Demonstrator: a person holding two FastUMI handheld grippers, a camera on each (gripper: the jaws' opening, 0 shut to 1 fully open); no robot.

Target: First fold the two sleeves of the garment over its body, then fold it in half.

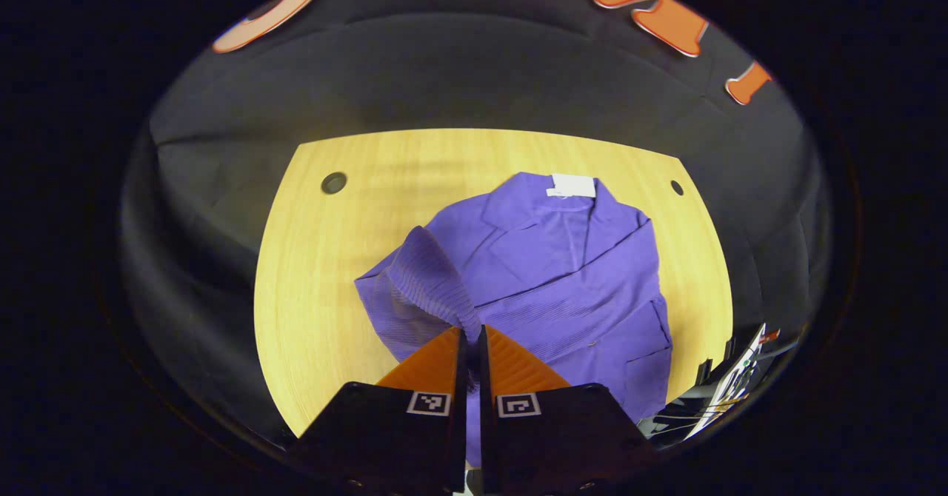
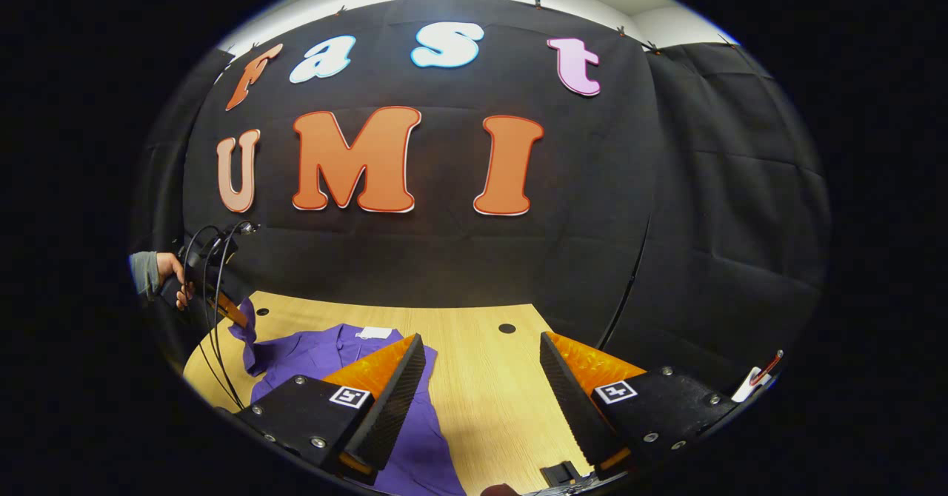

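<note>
The purple garment (image 1: 563, 274) lies spread on the wooden desk (image 1: 333, 274), collar toward twelve o'clock. The left gripper (image 1: 471, 333) has its fingers pinched tight on a sleeve (image 1: 433, 281) (lifted off the desk). The right gripper (image 2: 481, 377) hangs at the garment's three o'clock, fingers wide apart, holding nothing.

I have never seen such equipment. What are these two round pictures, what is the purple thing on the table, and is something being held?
A person holds a two-finger gripper in each hand, and each gripper carries a camera looking along its own fingers. In the left gripper view, the left gripper is shut on a sleeve of the purple jacket, lifting it over the wooden table. A white label sits at the collar. In the right gripper view, the right gripper is open and holds nothing; farther off, the person's hand holds the other gripper with the raised sleeve.
</note>
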